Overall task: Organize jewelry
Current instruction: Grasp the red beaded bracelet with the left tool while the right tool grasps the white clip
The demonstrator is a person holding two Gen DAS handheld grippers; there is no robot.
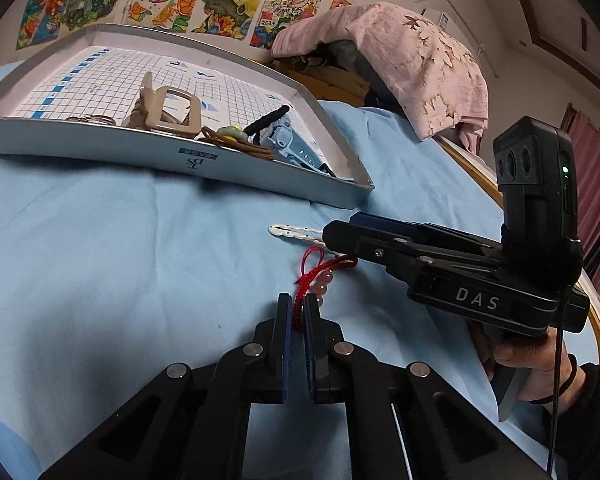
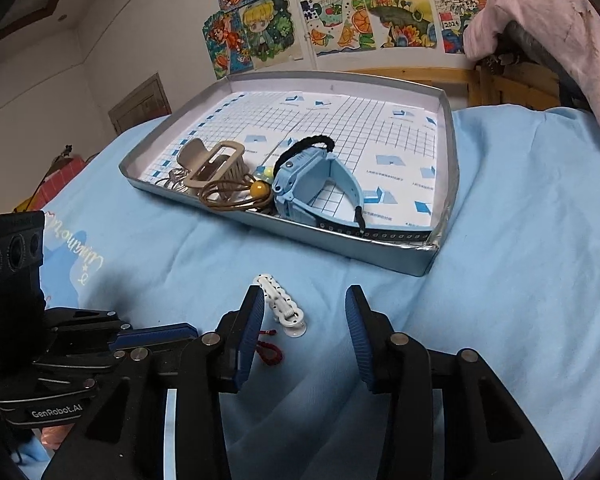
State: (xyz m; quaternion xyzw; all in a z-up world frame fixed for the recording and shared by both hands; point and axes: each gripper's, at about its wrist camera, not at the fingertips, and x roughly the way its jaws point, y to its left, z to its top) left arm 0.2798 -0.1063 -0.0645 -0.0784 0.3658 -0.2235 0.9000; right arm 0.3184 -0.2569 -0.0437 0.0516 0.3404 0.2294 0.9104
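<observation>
Left gripper (image 1: 298,312) pinched tight on red braided cord bracelet with pink beads (image 1: 314,280), cord caught between blue pads, rest of bracelet trailing ahead of the tips on light blue bedsheet (image 1: 120,248). Right gripper (image 2: 304,320) spread, nothing pressed between its pads; white scalloped plastic hair clip (image 2: 278,304) lying on sheet just ahead, close against inner side of left finger (image 2: 250,328). Red cord end visible just behind that clip, below same finger. Right gripper crossing in from left gripper's right side, tips just above the bracelet's far end. Further ahead of both: shallow silver cardboard tray with blue grid paper lining (image 2: 446,140). Inside tray, near front wall: beige claw hair clip (image 2: 212,164), brown elastic hair tie with amber bead (image 2: 236,194), light blue child's smartwatch (image 2: 312,188).
</observation>
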